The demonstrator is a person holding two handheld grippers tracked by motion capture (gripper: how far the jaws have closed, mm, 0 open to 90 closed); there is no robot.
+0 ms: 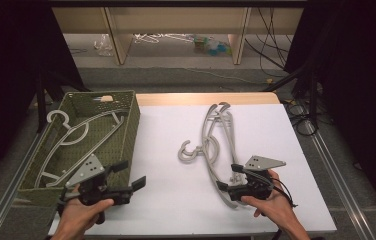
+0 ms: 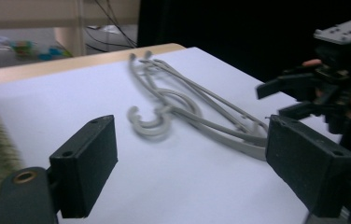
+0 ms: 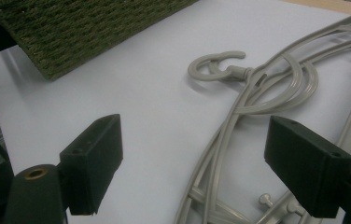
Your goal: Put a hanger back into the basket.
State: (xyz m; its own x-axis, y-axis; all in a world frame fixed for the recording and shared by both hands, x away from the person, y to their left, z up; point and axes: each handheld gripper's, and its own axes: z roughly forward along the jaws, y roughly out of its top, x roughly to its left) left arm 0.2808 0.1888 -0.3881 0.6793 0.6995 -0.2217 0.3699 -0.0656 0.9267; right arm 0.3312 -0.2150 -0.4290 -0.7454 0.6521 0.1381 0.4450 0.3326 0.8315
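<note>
- We hold the left gripper (image 1: pixel 128 175) low over the white table top (image 1: pixel 176 200), just beside the near right corner of the green basket (image 1: pixel 131 127); its jaws stand wide apart with nothing between them.
- The left hand (image 1: pixel 83 212) wraps the gripper's body from below, forearm coming in from the near edge, and the jaws point across the table toward the right.
- Our right gripper (image 1: pixel 228 177) sits at the near end of the grey hangers (image 1: pixel 216 145), jaws spread wide, no pad pressing on anything. In the right gripper view the hangers' arms run up between the two jaws (image 3: pixel 225 154), lying flat on the table.
- The right hand (image 1: pixel 271 202) cups its gripper from underneath, jaws aimed left and a little away from us.
- The hangers lie stacked in the middle of the table, well apart from the basket, hook (image 1: pixel 188 152) curling toward the left.
- The basket stands at the table's left edge and holds another grey hanger (image 1: pixel 76 137), leaning slantwise inside with its hook (image 1: pixel 56 117) near the far left wall.
- In the left gripper view we see the loose hangers (image 2: pixel 187 112) beyond the open jaws, with the right gripper (image 2: pixel 285 98) at their far end.
</note>
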